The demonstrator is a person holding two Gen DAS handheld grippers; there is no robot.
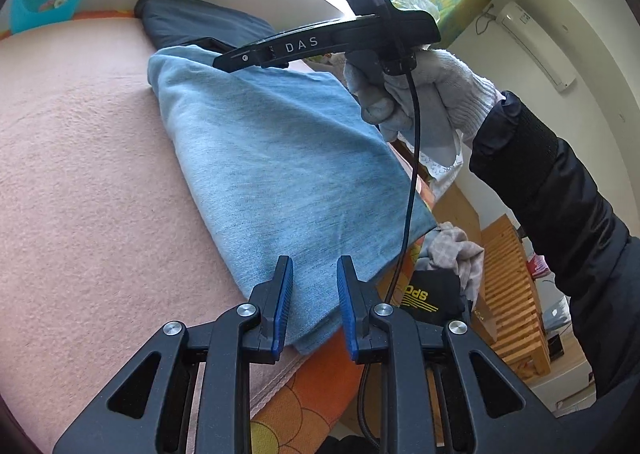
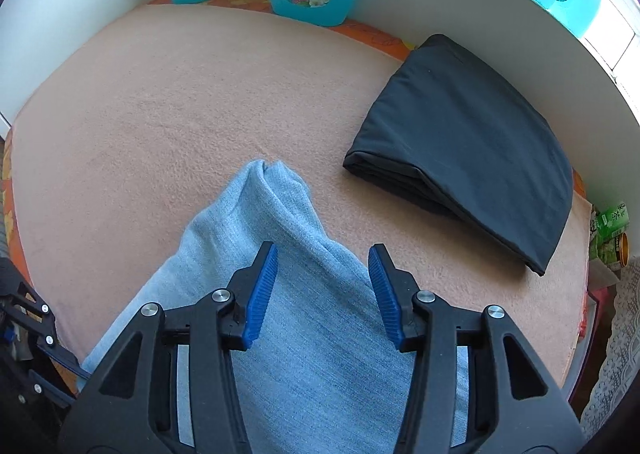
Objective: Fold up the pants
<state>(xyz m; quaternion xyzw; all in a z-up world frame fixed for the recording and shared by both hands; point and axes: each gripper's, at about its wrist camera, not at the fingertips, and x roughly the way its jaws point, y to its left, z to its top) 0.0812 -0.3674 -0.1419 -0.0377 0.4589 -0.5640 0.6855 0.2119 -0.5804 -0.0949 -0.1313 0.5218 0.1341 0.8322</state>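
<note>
Light-blue jeans (image 2: 304, 334) lying folded on the pink blanket (image 2: 160, 113), just beside the dark folded pants (image 2: 472, 141). Left gripper (image 1: 314, 302) and right gripper (image 2: 322, 294) both spread, grasping nothing. Probably tidying: press flat, square loose corners, avoid snagging the top layer.

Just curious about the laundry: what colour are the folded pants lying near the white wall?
Dark navy, nearly black, plain with no pattern. The dark folded pants show best in the right wrist view.
</note>
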